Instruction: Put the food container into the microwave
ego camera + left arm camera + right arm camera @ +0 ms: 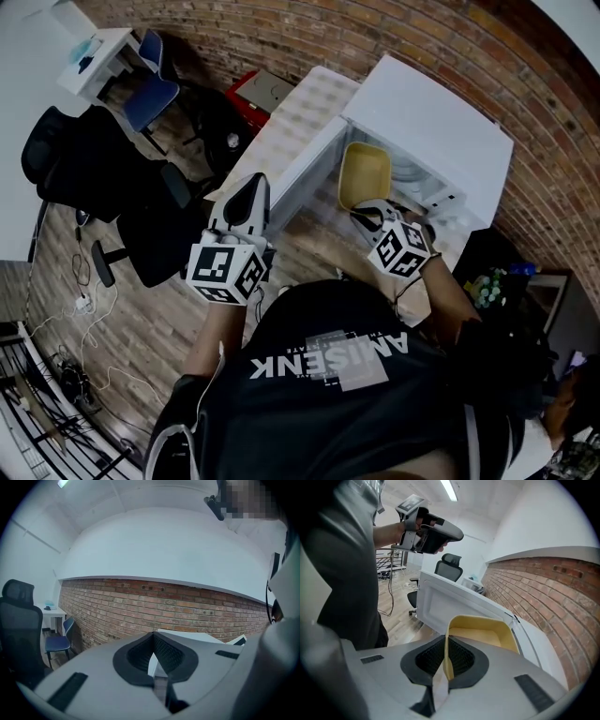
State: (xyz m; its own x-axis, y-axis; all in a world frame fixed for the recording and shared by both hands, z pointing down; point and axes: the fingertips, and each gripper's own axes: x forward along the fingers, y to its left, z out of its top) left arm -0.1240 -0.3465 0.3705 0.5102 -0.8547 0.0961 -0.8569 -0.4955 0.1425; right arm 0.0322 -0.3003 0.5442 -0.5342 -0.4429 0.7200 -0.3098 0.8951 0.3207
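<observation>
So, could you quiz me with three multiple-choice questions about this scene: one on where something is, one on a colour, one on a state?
1. Where is the food container?
A) on the floor
B) at the microwave's open front
C) on the chair

2. What colour is it?
A) yellow
B) red
C) green

3. The microwave door is:
A) shut
B) missing
C) open

Answers:
1 B: it is held at the opening, its wall clamped in the right hand-held gripper.
2 A: it looks pale yellow in both views.
3 C: the door stands swung out beside the container.
</observation>
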